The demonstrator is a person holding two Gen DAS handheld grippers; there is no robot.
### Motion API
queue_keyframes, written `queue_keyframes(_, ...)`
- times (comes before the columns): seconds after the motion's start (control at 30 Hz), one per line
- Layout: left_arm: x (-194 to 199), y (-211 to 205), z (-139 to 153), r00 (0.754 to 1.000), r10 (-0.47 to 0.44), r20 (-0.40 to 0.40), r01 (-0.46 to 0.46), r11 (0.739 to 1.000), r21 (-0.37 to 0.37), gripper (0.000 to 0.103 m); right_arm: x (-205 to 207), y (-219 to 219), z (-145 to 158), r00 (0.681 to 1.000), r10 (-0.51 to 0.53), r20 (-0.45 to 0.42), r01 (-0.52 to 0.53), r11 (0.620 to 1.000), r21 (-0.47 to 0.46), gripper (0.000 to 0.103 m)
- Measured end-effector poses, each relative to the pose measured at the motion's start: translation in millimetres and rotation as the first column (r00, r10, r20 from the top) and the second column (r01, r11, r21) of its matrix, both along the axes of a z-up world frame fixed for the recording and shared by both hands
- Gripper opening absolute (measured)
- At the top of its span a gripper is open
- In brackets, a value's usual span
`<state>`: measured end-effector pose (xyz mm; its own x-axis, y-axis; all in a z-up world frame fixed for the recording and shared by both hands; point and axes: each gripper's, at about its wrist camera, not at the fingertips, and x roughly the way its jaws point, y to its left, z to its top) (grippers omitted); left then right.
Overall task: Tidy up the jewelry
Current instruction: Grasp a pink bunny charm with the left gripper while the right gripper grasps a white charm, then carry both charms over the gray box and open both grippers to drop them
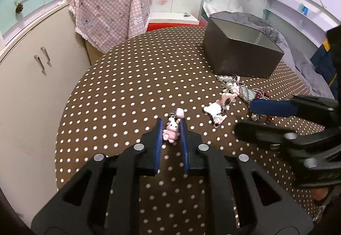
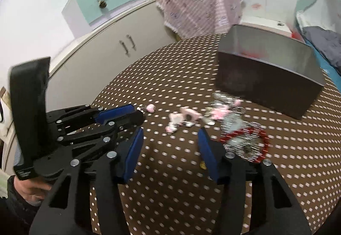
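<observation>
My left gripper (image 1: 171, 123) is shut on a small pink bunny charm (image 1: 170, 131) lying on the brown polka-dot table (image 1: 127, 86), its blue pads against both sides. From the right wrist view that gripper (image 2: 139, 114) shows side-on, with the charm's pink heart (image 2: 151, 108) sticking out past its tips. My right gripper (image 2: 170, 131) is open, low over the cloth, with nothing between its pads. Just beyond it lie a white-pink charm (image 2: 183, 118) and a jewelry pile (image 2: 232, 115) with a red bead bracelet (image 2: 264, 139). An open grey box (image 1: 234, 60) stands behind the pile.
A pink checked cloth with bears (image 1: 110, 11) hangs over something behind the table. A white cupboard (image 1: 32, 86) runs along the left. Grey bedding (image 1: 298, 60) lies to the right of the box. A hand (image 2: 32, 188) holds the left gripper's handle.
</observation>
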<state>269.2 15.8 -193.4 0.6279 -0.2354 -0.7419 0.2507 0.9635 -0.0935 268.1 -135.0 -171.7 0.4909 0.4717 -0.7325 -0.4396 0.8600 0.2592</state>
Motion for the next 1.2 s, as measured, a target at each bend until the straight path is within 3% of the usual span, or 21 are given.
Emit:
queue_keyframes(0.07,-2.0,2.7,-1.6,1.000,0.010,-0.005,-0.010,1.000,-0.002,0.016,3.9,9.3,-6.1,1.000,0.009,-0.004,-0.009,1.000,-0.019,0.042)
queue_keyframes(0.27,-5.6,2.8,0.2,1.000,0.018,-0.003,-0.018,1.000,-0.011,0.016,12.6,26.5,-23.4,0.998,-0.020,0.056,0.028,0.988,-0.154,0.012)
queue_keyframes(0.47,-9.7,4.8,18.9,0.999,0.006,0.034,-0.004,0.999,-0.041,0.016,0.6,11.9,-7.2,0.997,0.007,0.072,-0.003,0.998,-0.061,0.012)
queue_keyframes(0.7,-14.2,-7.4,71.4,0.989,-0.052,0.138,0.062,0.995,-0.074,0.016,-19.2,-18.9,58.5,0.982,-0.015,0.190,0.010,1.000,0.028,0.012)
queue_keyframes(0.97,-4.7,-40.9,151.0,0.942,-0.133,0.309,0.162,0.984,-0.073,0.016,-17.0,-70.0,136.6,0.935,-0.107,0.337,0.097,0.994,0.049,0.012)
queue_keyframes(1.07,11.0,-56.7,168.9,0.932,-0.151,0.330,0.187,0.979,-0.079,0.016,-7.8,-87.0,154.5,0.920,-0.149,0.363,0.137,0.989,0.060,0.012)
queue_keyframes(1.2,39.6,-76.4,178.1,0.936,-0.173,0.305,0.213,0.972,-0.102,0.016,9.9,-100.4,161.0,0.922,-0.173,0.348,0.161,0.985,0.063,0.012)
